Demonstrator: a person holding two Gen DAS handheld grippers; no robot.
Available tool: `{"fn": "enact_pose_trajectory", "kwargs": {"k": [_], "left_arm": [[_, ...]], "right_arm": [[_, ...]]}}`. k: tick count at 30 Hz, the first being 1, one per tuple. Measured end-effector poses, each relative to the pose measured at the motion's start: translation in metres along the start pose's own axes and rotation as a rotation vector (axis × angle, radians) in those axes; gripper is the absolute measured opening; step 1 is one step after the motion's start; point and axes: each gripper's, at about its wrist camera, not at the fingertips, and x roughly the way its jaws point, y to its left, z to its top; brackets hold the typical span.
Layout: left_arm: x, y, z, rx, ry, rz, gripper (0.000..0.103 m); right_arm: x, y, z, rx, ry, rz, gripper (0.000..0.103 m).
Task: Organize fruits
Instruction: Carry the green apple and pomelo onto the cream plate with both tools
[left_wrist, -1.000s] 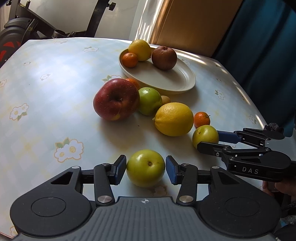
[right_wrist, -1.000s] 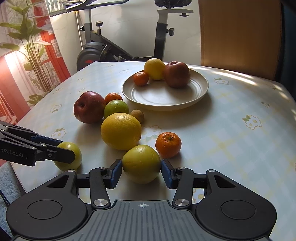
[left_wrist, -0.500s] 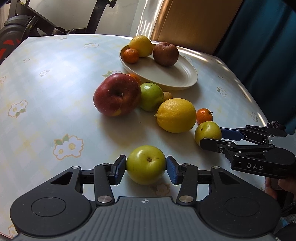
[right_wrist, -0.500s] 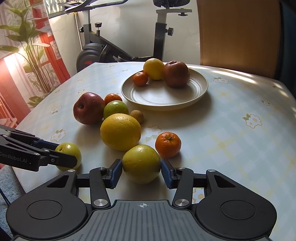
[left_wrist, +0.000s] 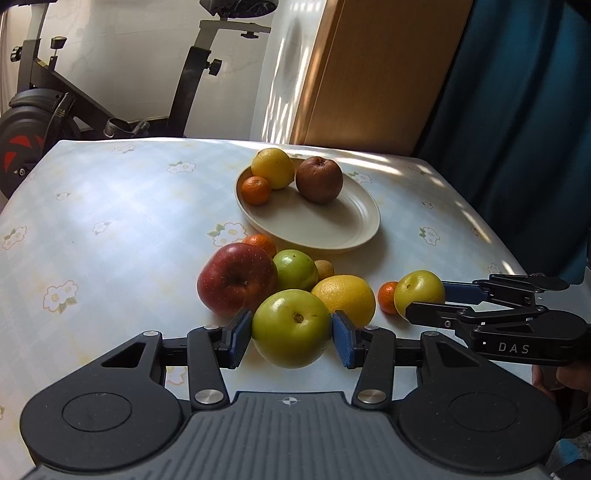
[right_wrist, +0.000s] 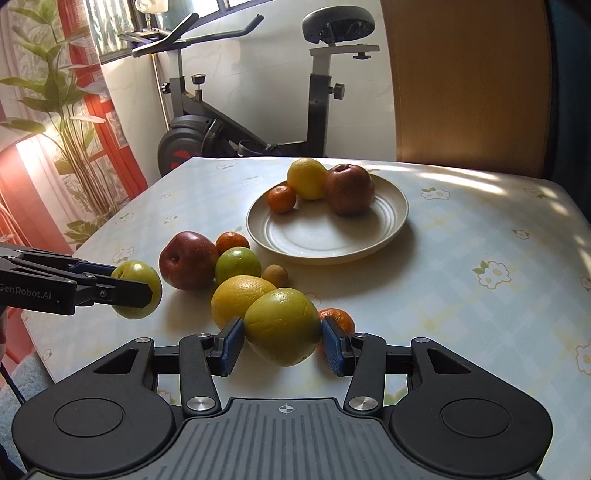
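While left gripper (left_wrist: 291, 338) clamps green apple (left_wrist: 291, 328), stem toward its camera, right gripper (right_wrist: 282, 341) clamps yellow-green citrus (right_wrist: 281, 326), long axis crosswise between pads.

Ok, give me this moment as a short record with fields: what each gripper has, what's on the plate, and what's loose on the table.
left gripper: shut on green apple
right gripper: shut on yellow-green citrus
plate: small orange, yellow citrus, dark red apple
table: red apple, green fruit, large yellow citrus, two small oranges, small brown fruit
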Motion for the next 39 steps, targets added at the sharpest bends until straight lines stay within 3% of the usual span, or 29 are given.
{"fn": "enact_pose_trajectory", "kwargs": {"k": [10,16,27,39], "left_arm": [[-0.018,-0.004,0.064,0.047,-0.126,0.008,0.05],[-0.005,-0.009,0.099,0.072,-0.144,0.01,0.05],[0.084,-0.004,0.117,0.11,0.052,-0.004,0.05],[0.158,0.003,0.117,0.167,0.209,0.02,0.05]], "right_arm": [[-0.014,-0.019,0.054,-0.024,-0.096,-0.027,0.043],[-0.008,-0.036,0.093,-0.057,-0.126,-0.046,0.043],[0.058,-0.061,0.11,-0.124,-0.016,-0.078,0.043],[0.124,-0.085,0.111,-0.086,0.109,-0.062,0.043]]}}
